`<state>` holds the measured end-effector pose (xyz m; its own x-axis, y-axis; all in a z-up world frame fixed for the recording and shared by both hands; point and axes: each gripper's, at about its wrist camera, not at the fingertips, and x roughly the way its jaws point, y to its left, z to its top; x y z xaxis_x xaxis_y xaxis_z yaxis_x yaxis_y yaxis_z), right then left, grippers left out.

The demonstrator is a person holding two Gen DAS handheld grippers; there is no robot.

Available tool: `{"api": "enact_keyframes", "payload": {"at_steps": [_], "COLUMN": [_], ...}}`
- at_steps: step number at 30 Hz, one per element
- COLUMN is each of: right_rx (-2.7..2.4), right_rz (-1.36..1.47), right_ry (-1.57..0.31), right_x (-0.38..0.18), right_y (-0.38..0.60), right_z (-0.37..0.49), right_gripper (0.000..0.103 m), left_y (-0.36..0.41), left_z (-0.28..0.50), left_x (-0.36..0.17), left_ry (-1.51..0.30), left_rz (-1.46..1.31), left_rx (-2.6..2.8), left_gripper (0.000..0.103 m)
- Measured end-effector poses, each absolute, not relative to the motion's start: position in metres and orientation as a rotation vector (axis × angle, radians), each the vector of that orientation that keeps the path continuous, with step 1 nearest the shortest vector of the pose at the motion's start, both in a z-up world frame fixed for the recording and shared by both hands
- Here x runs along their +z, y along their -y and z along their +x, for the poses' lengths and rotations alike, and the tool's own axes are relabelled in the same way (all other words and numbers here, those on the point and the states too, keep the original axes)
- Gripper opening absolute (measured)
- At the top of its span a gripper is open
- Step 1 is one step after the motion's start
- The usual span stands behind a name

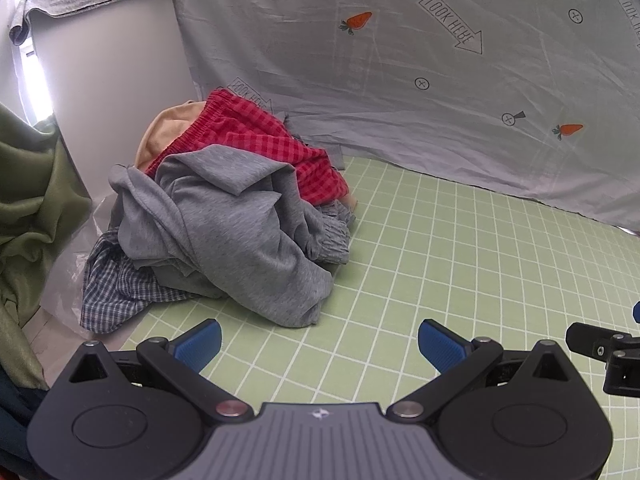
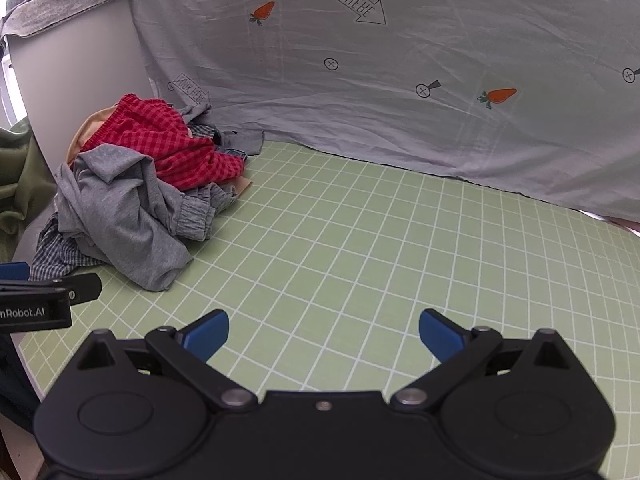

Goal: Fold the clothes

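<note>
Both grippers [image 1: 319, 342] [image 2: 324, 334] jaws apart, clothes pile [image 1: 224, 216] beyond

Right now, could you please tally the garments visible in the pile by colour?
Plain grey: 1, grey garment
Red checked: 1, red checked shorts
Blue-white checked: 1, checked shirt
Peach: 1, peach garment
Total: 4 visible; others may be buried.

mat [image 2: 360, 240]: we see green, white grid
top [image 1: 240, 232]: grey
shorts [image 1: 256, 136]: red check
shirt [image 1: 116, 292]: blue-white check
sheet [image 1: 400, 80]: grey, orange carrots
pads [image 2: 208, 336]: blue
</note>
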<state>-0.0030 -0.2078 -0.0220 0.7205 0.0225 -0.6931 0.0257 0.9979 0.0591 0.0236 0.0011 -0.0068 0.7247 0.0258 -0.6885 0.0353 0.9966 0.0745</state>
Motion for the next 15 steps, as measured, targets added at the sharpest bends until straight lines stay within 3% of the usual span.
{"api": "enact_keyframes", "payload": {"at_steps": [15], "right_rx": [-0.036], "right_rz": [0.099], "right_ry": [-0.772], "right_x": [-0.027], "right_y": [0.200], "right_z": [0.100], "right_gripper": [0.102], "left_y": [-0.051], "left_z": [0.133], "left_x": [-0.005], "left_ry": [-0.763], "left_rz": [0.047], "left_rx": [0.076], "left_gripper": [0.103]}}
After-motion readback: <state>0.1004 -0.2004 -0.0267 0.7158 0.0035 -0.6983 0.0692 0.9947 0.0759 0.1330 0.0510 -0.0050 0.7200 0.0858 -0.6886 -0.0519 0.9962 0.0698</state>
